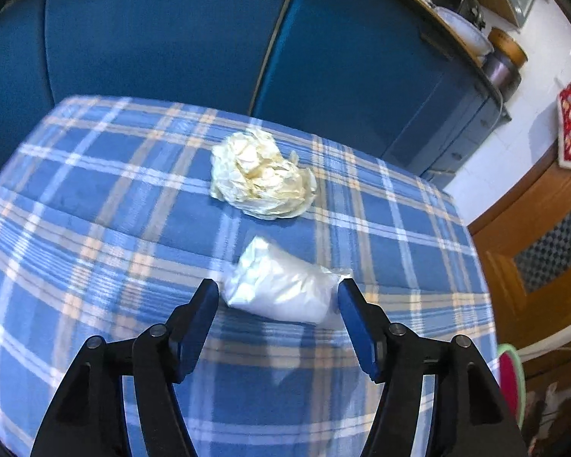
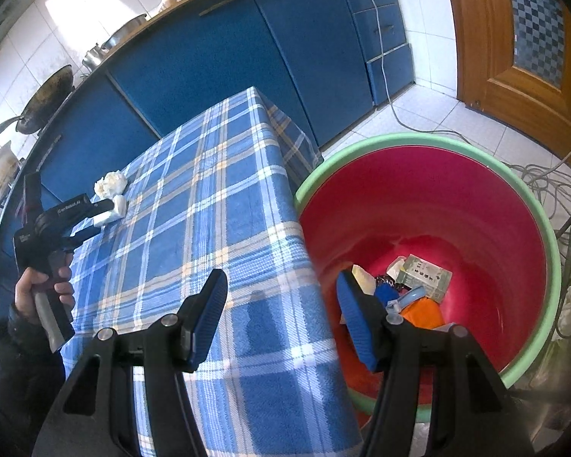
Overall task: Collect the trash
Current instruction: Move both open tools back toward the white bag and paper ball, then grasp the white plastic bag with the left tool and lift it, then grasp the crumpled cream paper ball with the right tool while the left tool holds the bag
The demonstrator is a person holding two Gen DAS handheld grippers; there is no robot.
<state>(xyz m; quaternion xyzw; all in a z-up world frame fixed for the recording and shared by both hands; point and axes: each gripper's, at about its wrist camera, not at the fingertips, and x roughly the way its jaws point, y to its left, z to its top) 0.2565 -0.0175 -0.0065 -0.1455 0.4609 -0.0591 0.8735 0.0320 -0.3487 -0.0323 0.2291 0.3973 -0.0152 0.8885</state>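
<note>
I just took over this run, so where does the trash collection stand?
Done: the red bin beside the table already holds trash, including a small box. In hand: the left gripper is open around the white wad, not yet clamped. Left: that wad and the yellowish crumpled paper behind it still sit on the checked cloth. The right gripper is open and empty.

A home kitchen: blue cabinets (image 2: 217,64) under a worktop holding a wok (image 2: 43,101) and pots (image 2: 123,38), tiled walls, wooden door (image 2: 514,57).
</note>
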